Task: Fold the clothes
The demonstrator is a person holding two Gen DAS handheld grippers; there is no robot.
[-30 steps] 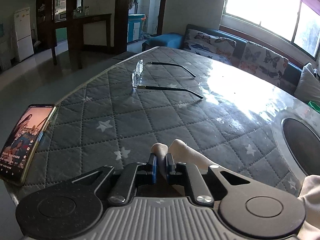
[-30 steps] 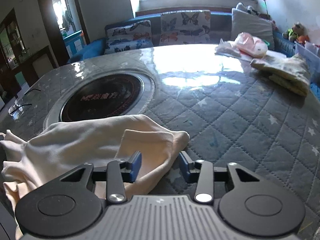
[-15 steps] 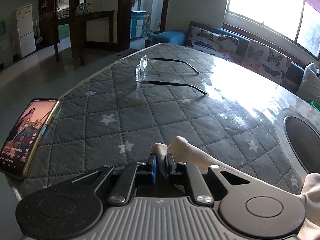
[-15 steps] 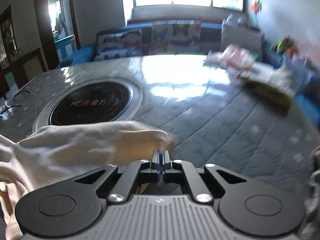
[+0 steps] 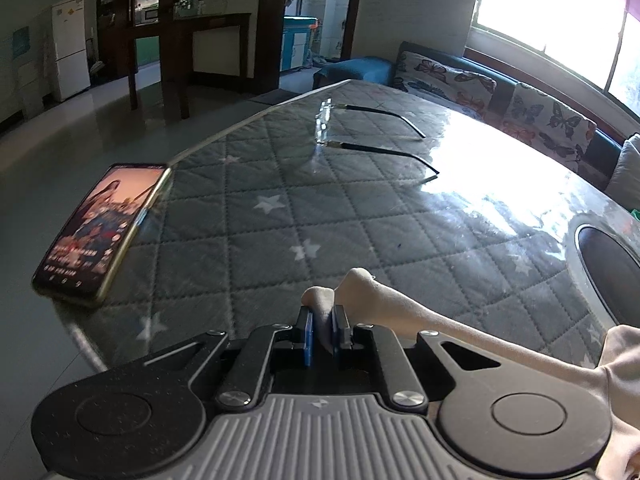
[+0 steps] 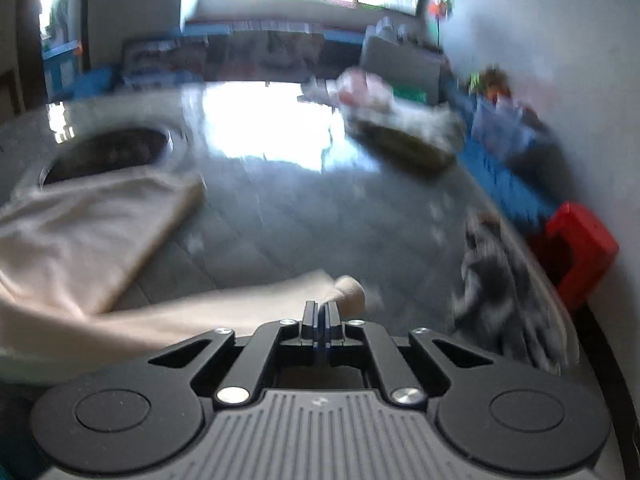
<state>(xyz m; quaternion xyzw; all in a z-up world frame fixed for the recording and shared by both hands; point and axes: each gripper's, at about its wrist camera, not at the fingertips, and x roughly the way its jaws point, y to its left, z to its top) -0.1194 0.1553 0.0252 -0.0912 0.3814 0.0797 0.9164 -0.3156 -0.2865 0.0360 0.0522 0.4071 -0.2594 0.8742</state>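
Left wrist view: the left gripper (image 5: pixel 322 334) is clenched on a bunched corner of the cream garment (image 5: pixel 400 304), which stretches taut toward the right over the quilted star-print table cover (image 5: pixel 280 216). On that cover, a lit smartphone (image 5: pixel 100 232) lies at its left edge and eyeglasses (image 5: pixel 360 136) lie farther back.

Right wrist view, blurred: the right gripper (image 6: pixel 321 316) pinches another corner of the cream garment (image 6: pixel 92 220), whose body lies on the cover beside the round cooktop (image 6: pixel 108 154). A grey cloth (image 6: pixel 500 280) sits at the cover's right edge.
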